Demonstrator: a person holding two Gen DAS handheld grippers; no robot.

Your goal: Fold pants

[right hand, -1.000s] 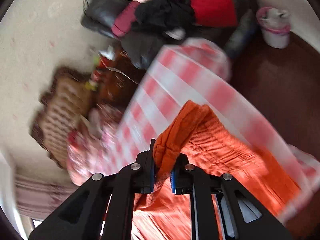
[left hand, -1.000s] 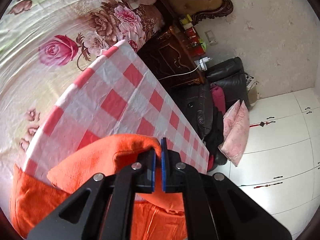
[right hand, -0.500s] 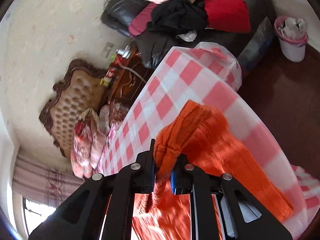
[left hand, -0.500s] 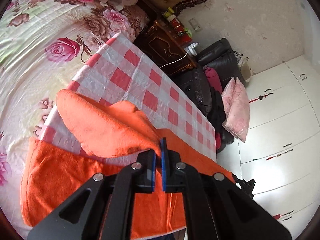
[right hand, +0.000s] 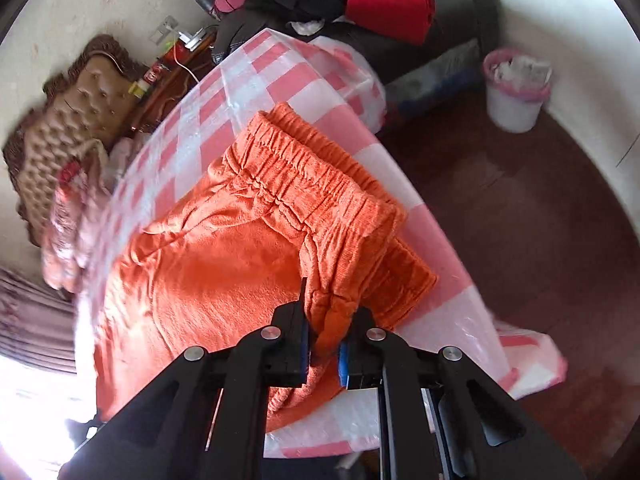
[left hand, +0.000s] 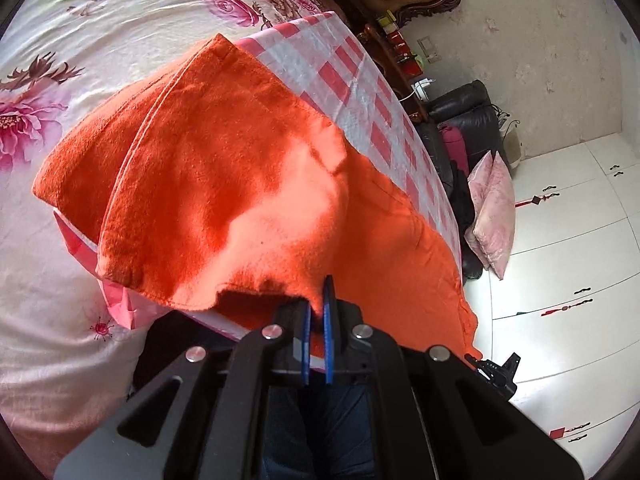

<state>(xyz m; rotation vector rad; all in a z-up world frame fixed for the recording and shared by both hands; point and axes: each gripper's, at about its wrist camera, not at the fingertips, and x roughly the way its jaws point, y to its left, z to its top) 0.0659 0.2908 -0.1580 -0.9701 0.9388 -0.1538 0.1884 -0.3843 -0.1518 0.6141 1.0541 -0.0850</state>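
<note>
Orange pants point(left hand: 224, 168) lie on a table under a red-and-white checked cloth point(left hand: 360, 92). My left gripper point(left hand: 317, 312) is shut on a hem edge of the upper leg, which is drawn over the lower one toward the near table edge. In the right wrist view the elastic waistband point(right hand: 304, 176) of the orange pants point(right hand: 208, 280) is doubled over on the checked cloth point(right hand: 224, 92). My right gripper point(right hand: 326, 320) is shut on a bunched waistband corner near the table's front edge. The layer beneath is mostly hidden.
A bed with a floral cover point(left hand: 80, 40) flanks the table on the left. A dark nightstand point(left hand: 396, 52), a black sofa with clothes point(right hand: 360, 0) and pink pillows point(left hand: 492, 208) stand beyond it. A white bin with a pink liner point(right hand: 516, 88) sits on the brown floor. White wardrobe doors point(left hand: 580, 240) fill the right.
Both grippers have carried the raised orange fabric back toward the near table edge and down. The upper layer now lies spread over the lower one, and the waistband is doubled over.
</note>
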